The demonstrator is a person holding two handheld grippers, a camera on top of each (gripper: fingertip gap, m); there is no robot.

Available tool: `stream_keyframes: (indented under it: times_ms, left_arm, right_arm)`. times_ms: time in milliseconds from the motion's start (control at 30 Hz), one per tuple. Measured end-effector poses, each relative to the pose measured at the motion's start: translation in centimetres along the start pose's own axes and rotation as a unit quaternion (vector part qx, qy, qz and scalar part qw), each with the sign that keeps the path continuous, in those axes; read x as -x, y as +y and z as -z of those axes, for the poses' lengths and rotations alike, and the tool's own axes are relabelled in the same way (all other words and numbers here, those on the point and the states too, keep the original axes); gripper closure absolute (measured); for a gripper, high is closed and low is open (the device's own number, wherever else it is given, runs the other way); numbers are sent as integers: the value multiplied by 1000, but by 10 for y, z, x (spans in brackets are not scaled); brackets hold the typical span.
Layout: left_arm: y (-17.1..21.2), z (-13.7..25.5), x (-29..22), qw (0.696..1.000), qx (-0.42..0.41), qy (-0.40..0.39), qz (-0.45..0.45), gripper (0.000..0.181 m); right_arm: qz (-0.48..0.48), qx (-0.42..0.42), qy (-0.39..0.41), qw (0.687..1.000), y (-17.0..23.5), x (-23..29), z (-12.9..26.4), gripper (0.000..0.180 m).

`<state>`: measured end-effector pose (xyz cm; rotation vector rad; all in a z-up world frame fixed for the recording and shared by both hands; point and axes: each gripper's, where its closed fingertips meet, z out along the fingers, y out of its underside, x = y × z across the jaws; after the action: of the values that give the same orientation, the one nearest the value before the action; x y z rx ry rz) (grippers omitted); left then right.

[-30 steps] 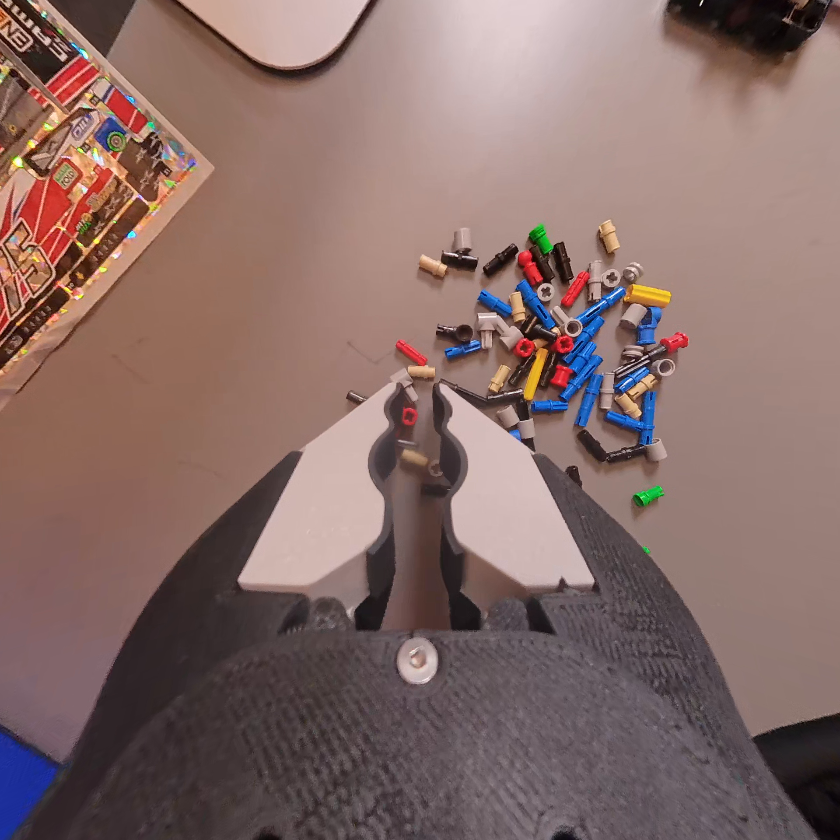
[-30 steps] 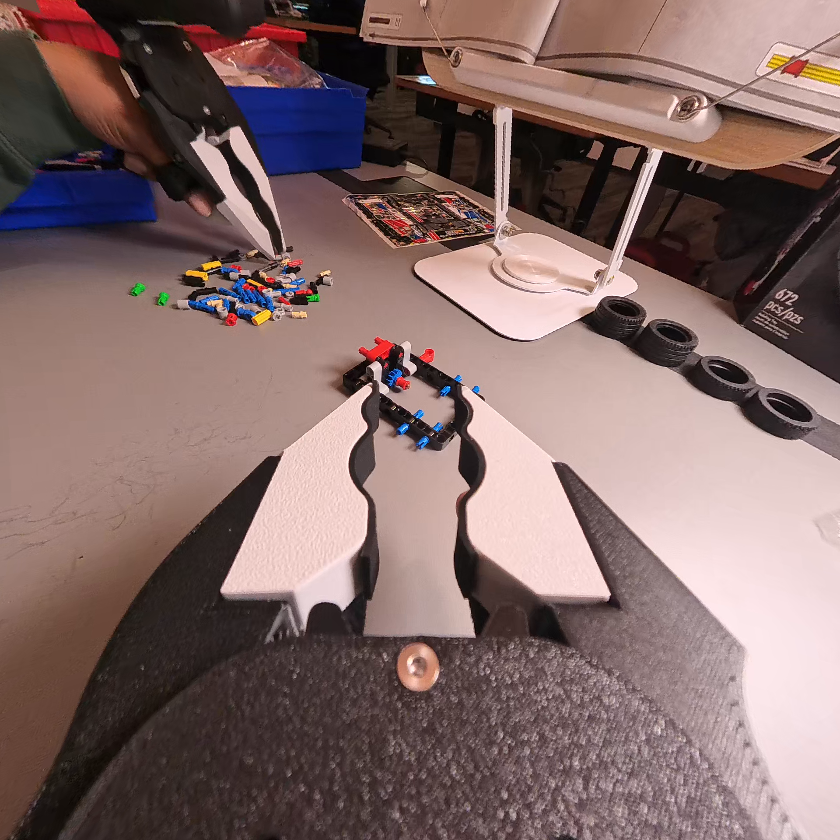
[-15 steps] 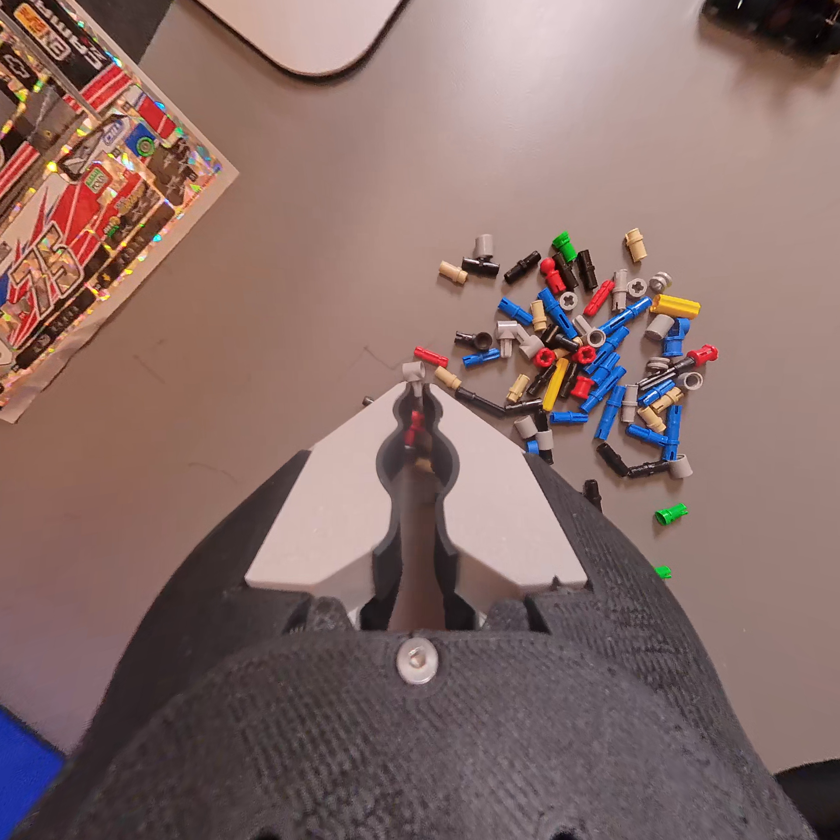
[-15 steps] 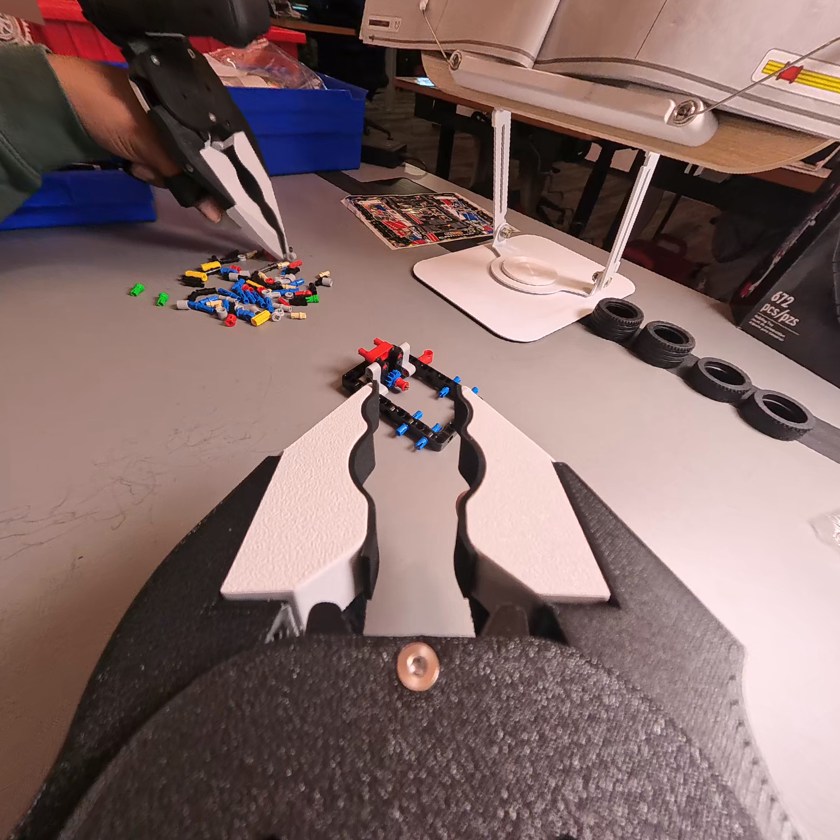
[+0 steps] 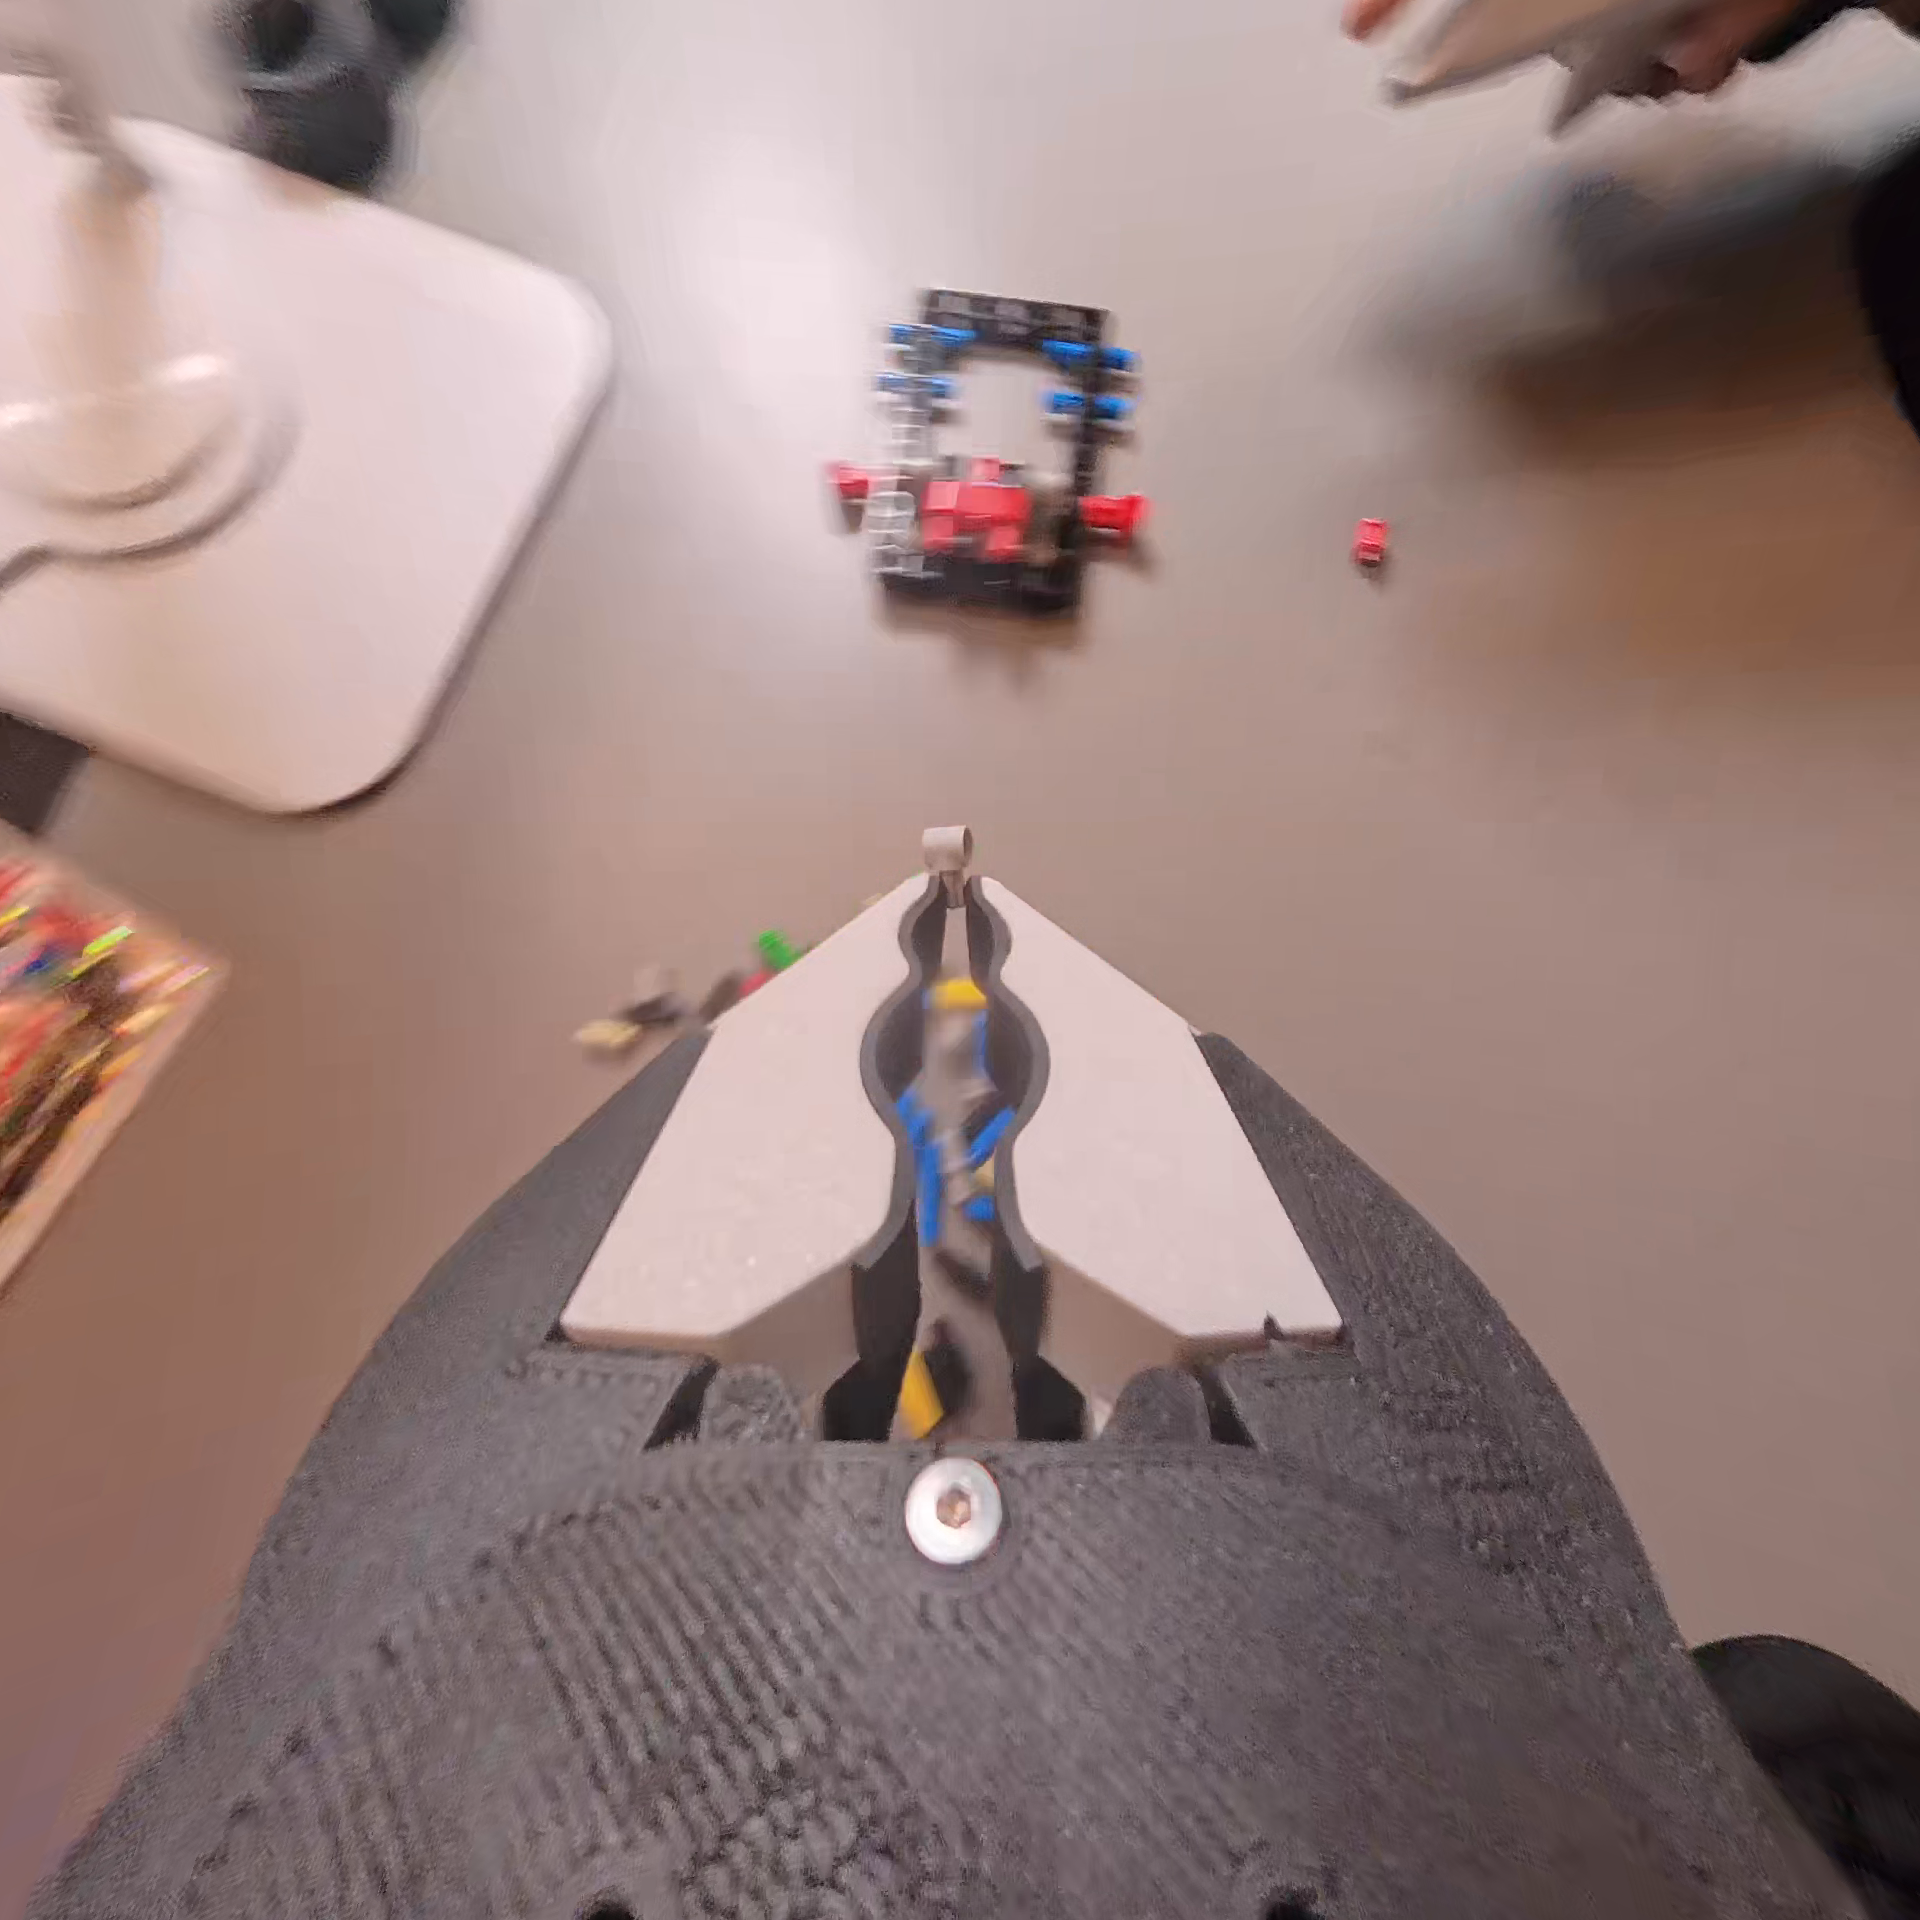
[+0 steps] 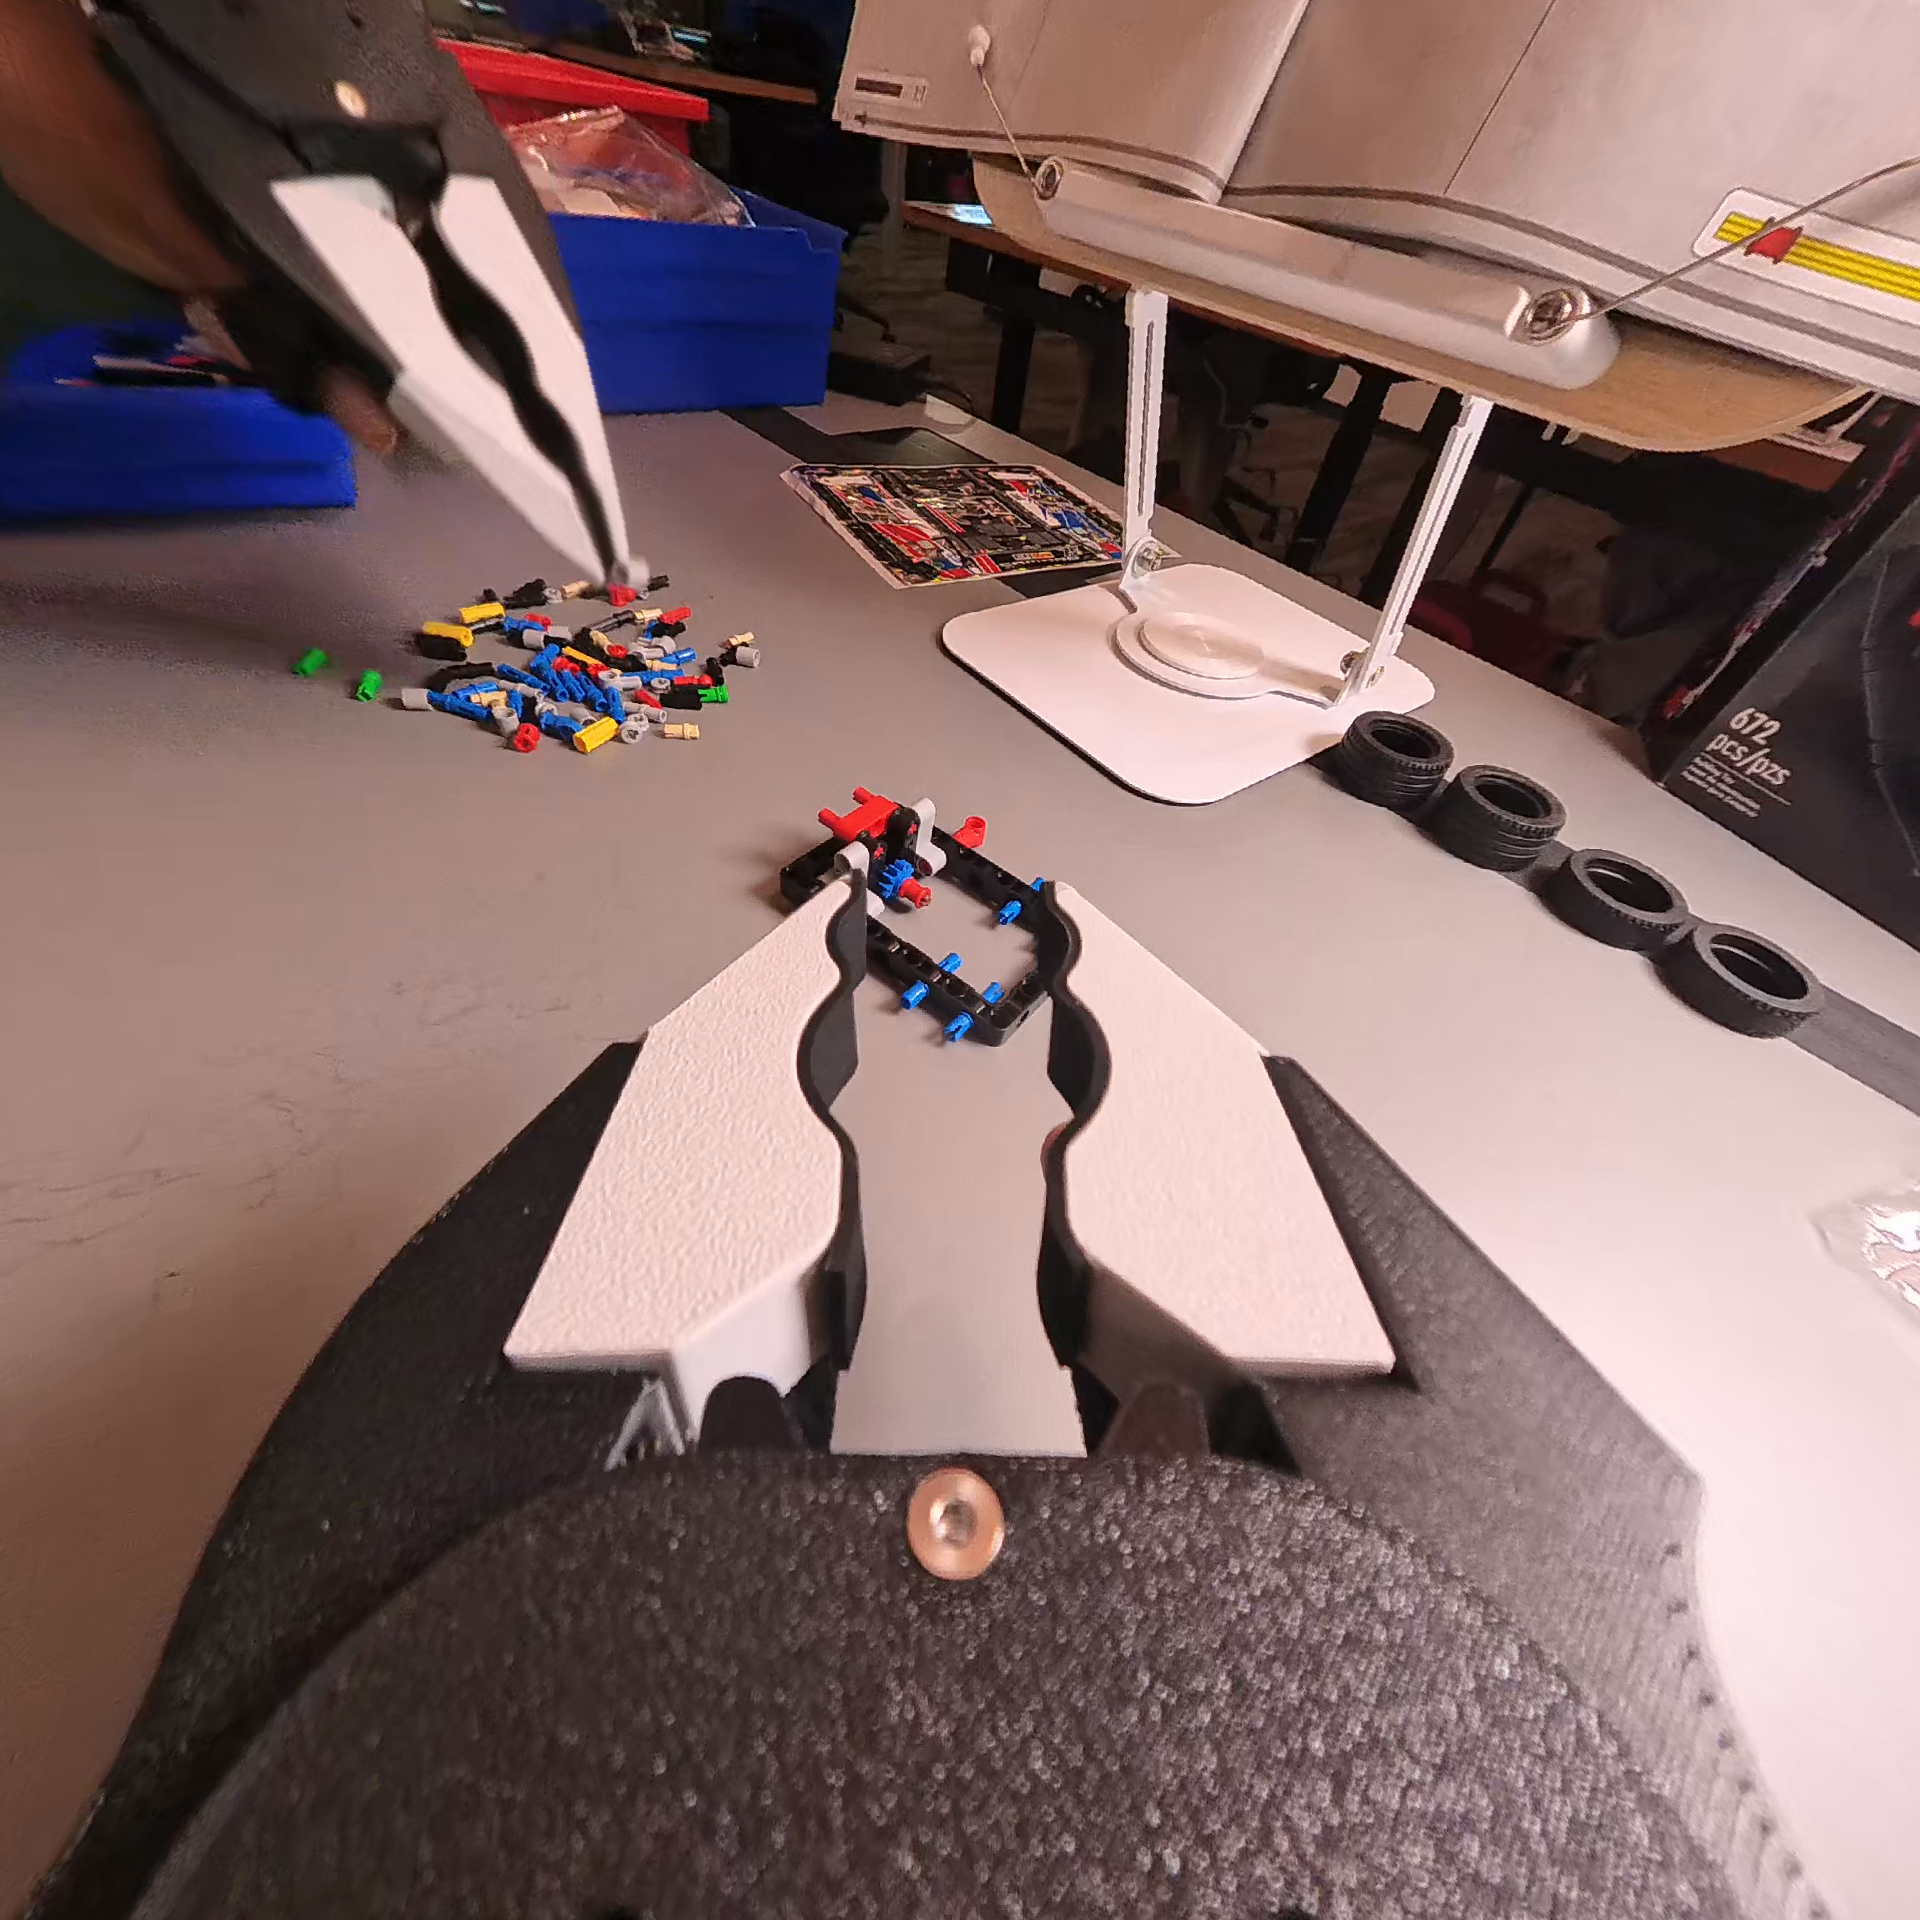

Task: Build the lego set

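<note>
Since half a second ago the left gripper (image 5: 949, 896) has risen off the heap of small coloured plastic pins (image 6: 582, 665) and swung round, so its own view, blurred, now looks toward the black rectangular frame with blue pins and red parts (image 5: 997, 457) instead of the heap. Its fingers are pressed together on a small light grey plastic connector (image 5: 947, 847), which sticks out past the tips; blue and yellow pins show through the gap behind them, on the surface (image 5: 1455, 935) below. In the right wrist view the left gripper (image 6: 620, 566) hangs tips-down at the far edge of the heap, the grey piece at its tips, with a person's hand (image 6: 114, 177) around its black body.

The right gripper (image 6: 951, 899) points at the frame (image 6: 935, 935), its fingers spread wide with nothing between them; whether the tips touch the frame cannot be told. One loose small red piece (image 5: 1371, 540) lies on the surface apart from the frame.

Beyond the frame stands a white flat-based stand (image 6: 1195, 665), with a glossy printed sticker sheet (image 6: 966, 520) behind it and four black rubber tyres (image 6: 1558, 873) in a row to its right. Blue plastic bins (image 6: 686, 301) sit at the far side.
</note>
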<state>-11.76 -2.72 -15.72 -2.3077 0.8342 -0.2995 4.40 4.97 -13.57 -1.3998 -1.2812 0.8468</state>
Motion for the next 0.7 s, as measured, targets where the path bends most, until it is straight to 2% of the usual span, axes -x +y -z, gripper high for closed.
stream_keyframes:
  times_ms: [33,167,333,467,600,700]
  left_arm:
    - [-2,-14,-17,1000,11,23,-16,178]
    - [-7,-56,-73,994,34,89,-59,178]
    - [-11,-81,-106,989,43,113,-84,178]
    - [-12,-88,-114,988,43,117,-88,178]
    - [-16,-91,-116,989,34,117,-85,178]
    - [-18,-93,-115,989,30,112,-86,178]
  right_arm:
    - [1,0,0,1000,0,0,0,149]
    - [5,1,2,1000,-1,-1,1,149]
    - [12,14,-16,1000,2,7,0,149]
    - [19,50,-96,994,12,37,-1,145]
    - [37,122,-188,974,37,73,2,141]
    - [64,156,-210,963,51,86,3,140]
